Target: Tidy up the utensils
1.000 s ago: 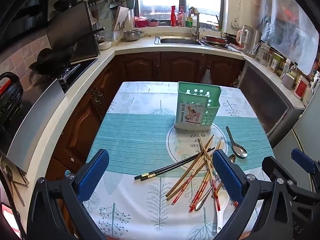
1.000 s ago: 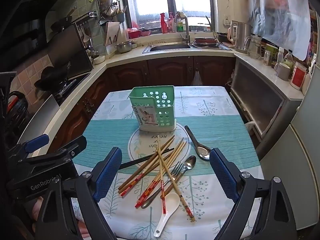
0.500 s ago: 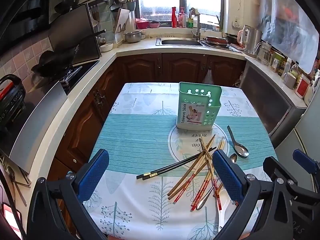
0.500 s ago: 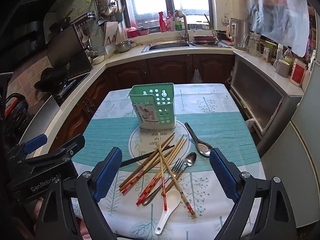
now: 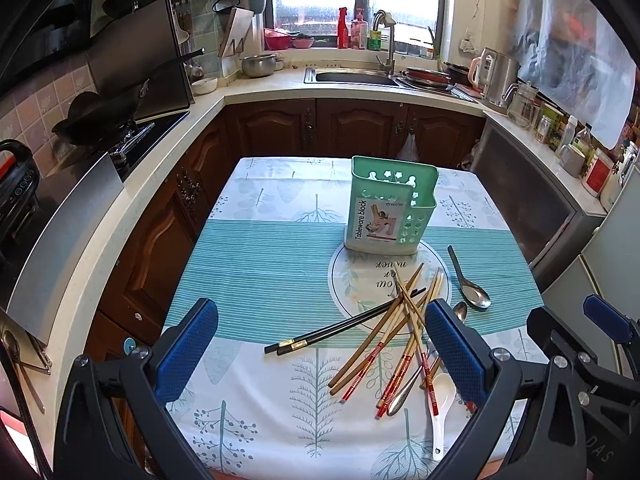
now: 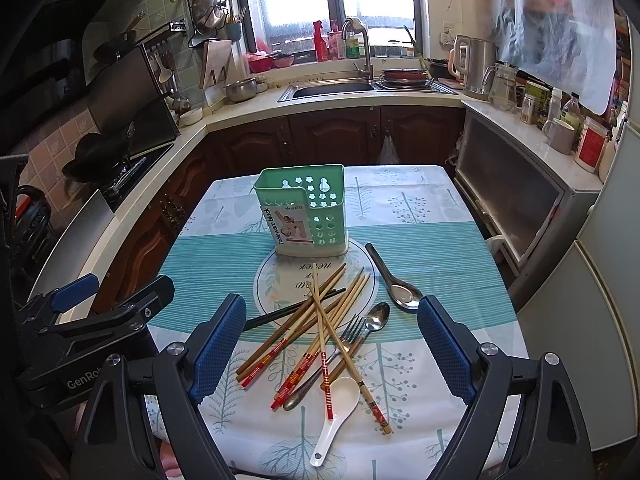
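Observation:
A green utensil holder [image 5: 390,204] [image 6: 304,210] stands empty at the table's middle. In front of it lies a loose pile of wooden chopsticks [image 5: 400,332] [image 6: 320,320] crossed with a black pair [image 5: 340,328] [image 6: 280,314]. A fork [image 6: 350,334], a small metal spoon [image 6: 376,318], a large metal spoon [image 5: 470,290] [image 6: 394,282] and a white ceramic spoon [image 5: 440,404] [image 6: 336,408] lie among and beside them. My left gripper [image 5: 320,350] and right gripper [image 6: 332,350] are both open and empty, held above the near table edge.
The table has a teal and white leaf-print cloth [image 5: 256,276] [image 6: 440,252]. Kitchen counters wrap around: stove with a wok [image 5: 104,120] at left, sink [image 5: 352,78] at back, jars and a kettle [image 6: 476,66] at right. The left gripper's body [image 6: 80,332] shows at left in the right wrist view.
Both grippers have drifted slightly back and up, so the table looks a little farther. Nothing on the table has moved and both stay open.

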`<state>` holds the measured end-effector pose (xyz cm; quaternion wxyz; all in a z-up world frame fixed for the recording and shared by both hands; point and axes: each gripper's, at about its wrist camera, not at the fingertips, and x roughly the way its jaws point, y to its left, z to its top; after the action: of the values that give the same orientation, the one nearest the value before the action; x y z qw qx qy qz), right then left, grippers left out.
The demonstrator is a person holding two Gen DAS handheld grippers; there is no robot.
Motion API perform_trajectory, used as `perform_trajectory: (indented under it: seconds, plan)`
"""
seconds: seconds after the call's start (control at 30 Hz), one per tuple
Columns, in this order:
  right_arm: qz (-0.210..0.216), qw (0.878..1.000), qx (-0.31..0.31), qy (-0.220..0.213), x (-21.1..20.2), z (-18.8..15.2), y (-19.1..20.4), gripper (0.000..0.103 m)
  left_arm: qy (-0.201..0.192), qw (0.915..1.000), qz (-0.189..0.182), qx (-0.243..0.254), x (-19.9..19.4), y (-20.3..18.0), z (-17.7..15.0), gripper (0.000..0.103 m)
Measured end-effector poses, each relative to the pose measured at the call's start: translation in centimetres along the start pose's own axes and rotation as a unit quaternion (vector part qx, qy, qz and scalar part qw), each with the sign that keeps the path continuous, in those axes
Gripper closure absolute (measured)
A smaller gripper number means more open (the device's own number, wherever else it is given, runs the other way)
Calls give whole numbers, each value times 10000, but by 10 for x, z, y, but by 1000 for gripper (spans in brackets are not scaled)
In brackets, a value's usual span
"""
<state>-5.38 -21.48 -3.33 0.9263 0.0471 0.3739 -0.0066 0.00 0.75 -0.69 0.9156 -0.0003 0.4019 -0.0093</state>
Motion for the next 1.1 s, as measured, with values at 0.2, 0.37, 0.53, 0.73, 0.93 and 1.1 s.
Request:
perform_trajectory:
  seconds: [0.2,0.37,0.53,0.73,0.93,1.1]
  plan:
    - [26,10000,-12,-3,0,0,1,14,-52,10000,-57,6,0,1,1,1]
    - [87,9999,-58,67,0,6,-2,19,-174,9997,-79,119,1,0,12,1]
    - [388,9988,59,290,5,22,-10,30,-28,9995,-239,221,5,3,29,1]
    - [606,9970,-61,475,14,43,-16,36,40,9978,-494,432,12,4,50,1]
    - [789,9930,-195,852,41,55,-17,45,330,9931,-880,708,32,-7,54,1]
    - [896,9871,-175,1313,83,53,-23,55,624,9898,-886,927,64,-17,46,1]
